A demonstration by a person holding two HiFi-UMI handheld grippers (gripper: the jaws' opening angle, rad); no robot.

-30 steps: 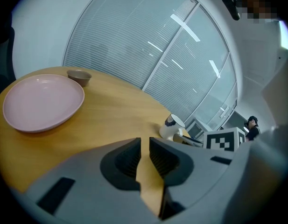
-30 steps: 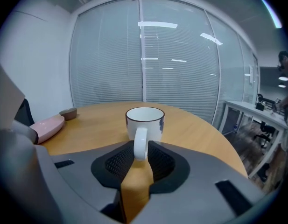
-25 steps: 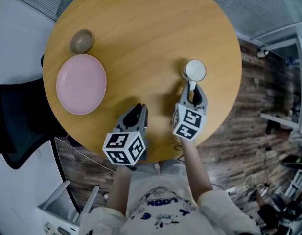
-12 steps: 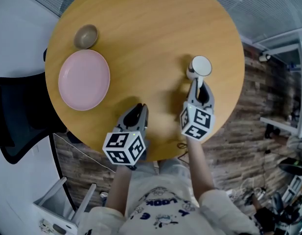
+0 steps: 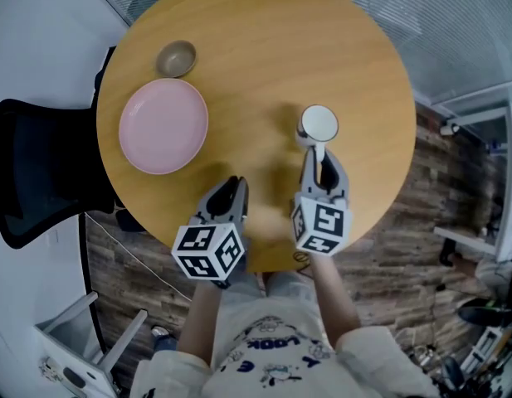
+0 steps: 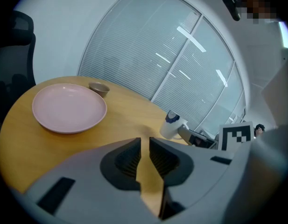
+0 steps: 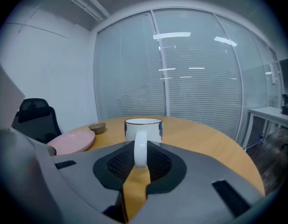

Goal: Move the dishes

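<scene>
Mug [image 7: 144,128] base is hidden behind the right hand-held gripper [image 7: 140,155] in its own view, so whether it rests on the surface [image 5: 264,48] is unclear. Its handle is clamped between those jaws, cup just ahead of them. Left hand-held gripper [image 6: 144,148], jaws narrowly apart and empty, hangs near the surface's edge, plate [image 5: 163,125] and bowl [image 5: 176,58] well apart from it.

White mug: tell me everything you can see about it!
The white mug is glossy, like ceramic, with a thin dark rim and a blue mark on its side. It stands upright, looks empty, and is toward the right of the wooden table. The right gripper is shut on its loop handle, which points toward the person.
</scene>
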